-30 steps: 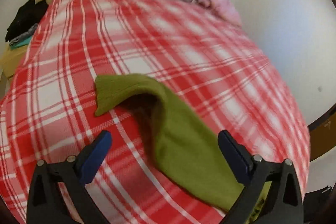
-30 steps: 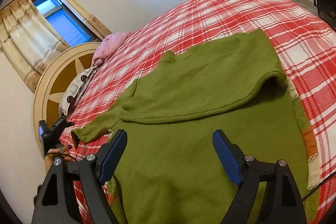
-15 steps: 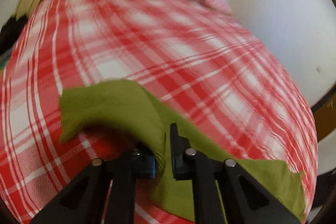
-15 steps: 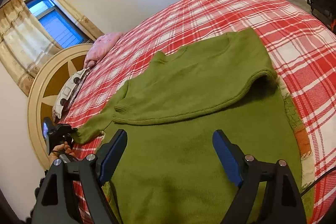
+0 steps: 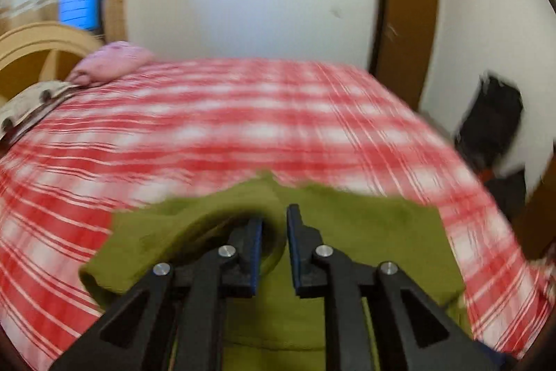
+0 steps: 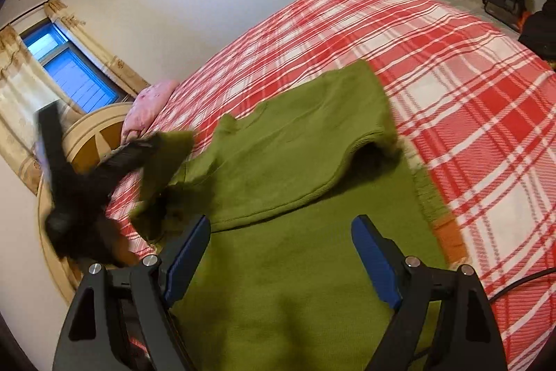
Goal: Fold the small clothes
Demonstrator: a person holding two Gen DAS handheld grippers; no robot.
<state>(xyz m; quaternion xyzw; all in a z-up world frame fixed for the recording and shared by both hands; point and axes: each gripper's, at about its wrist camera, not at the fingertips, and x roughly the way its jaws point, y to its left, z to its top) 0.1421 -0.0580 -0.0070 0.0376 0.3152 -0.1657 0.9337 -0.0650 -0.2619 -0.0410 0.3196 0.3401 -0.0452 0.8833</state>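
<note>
Left claw [image 5: 274, 233], jaws just reopening slightly, pinches the green sweater's [image 6: 295, 145] sleeve [image 6: 166, 162] lifted over the bed [image 6: 451, 58]; right claw [image 6: 281, 253] hovers wide open, empty.

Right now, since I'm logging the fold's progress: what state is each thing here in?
sweater: spread on the bed, one sleeve raised.
sleeve: lifted off the bed, caught between the jaws of the left gripper.
left gripper: shut on sleeve; its jaws have just been opening slightly.
right gripper: open, empty.
door: closed.
</note>
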